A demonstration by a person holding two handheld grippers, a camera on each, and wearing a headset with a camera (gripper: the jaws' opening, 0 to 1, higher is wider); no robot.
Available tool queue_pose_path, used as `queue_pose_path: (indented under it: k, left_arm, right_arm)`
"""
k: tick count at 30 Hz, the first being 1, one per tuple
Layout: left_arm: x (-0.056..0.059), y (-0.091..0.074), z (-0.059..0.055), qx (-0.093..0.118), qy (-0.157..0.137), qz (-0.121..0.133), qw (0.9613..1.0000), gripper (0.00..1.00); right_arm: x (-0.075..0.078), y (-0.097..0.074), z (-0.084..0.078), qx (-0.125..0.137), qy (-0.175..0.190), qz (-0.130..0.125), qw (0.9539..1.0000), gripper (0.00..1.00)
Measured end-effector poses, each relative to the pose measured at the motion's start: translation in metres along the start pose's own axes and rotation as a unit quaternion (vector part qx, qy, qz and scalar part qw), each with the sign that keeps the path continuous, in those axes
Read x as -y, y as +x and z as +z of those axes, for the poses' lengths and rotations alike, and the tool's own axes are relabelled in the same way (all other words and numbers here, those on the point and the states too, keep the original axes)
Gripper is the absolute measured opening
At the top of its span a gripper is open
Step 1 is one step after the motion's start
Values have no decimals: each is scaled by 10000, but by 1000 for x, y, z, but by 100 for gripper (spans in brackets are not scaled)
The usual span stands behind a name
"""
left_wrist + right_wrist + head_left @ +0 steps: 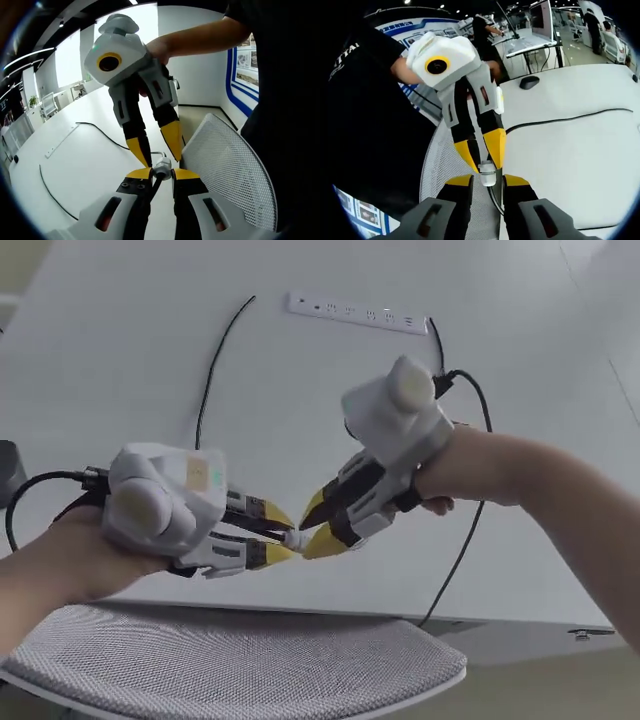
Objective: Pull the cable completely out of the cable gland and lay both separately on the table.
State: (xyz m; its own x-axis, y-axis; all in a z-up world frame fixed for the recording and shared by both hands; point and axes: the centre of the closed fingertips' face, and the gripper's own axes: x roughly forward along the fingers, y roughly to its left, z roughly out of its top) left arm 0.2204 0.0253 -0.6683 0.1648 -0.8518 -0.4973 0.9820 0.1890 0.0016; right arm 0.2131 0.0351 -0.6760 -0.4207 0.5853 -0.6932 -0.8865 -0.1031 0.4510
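Over the table (130, 330) edge, at 6 o'clock from the strip (355, 315), the left gripper (291, 536) is pinching the gland (487, 173), with the right gripper (303, 538) facing it tip to tip. Whether the right fingers are clamping the cable (494, 196) or merely flanking it, the views are not settling. The cable is seemingly still sitting in the gland, leaving the pull and both lay-downs undone. Counted: two grippers, one gland, one cable, one strip, one loose lead (213, 365) at 11 o'clock.

Partial "TTA" on blk shirt (355, 90)
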Motion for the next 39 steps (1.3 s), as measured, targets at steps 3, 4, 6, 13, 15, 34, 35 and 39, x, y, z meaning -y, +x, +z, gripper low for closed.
queue_pose_path:
  k: [3,4,6,13,15,34,35,39]
  left_arm:
    - [0,1,-1,-12,-31,22,10000,16]
    - [-1,1,-1,-6,-58,33,10000,16]
    - [0,2,1,31,-103,40,9999,16]
    - [-1,4,-2,34,-251,99,9996,16]
    - [-2,2,-3,53,-339,131,9993,16]
    - [-11,-11,-13,175,-1084,238,9937,15]
    - [-12,-12,-12,199,-1108,238,9934,15]
    - [-10,-12,-10,209,-1007,180,9945,15]
  right_arm:
    - [-2,2,-3,-68,-4,32,10000,16]
    - [-3,3,-2,-66,-12,49,10000,13]
    - [1,3,-1,-33,-117,-56,9999,9]
    - [2,5,-2,-137,-302,-225,9992,8]
    - [3,5,-1,-182,-442,-342,9983,8]
    - [15,14,13,-242,-2009,-3113,9285,7]
    - [15,13,13,-228,-2097,-3204,9235,7]
    - [13,13,12,-185,-2062,-3236,9233,7]
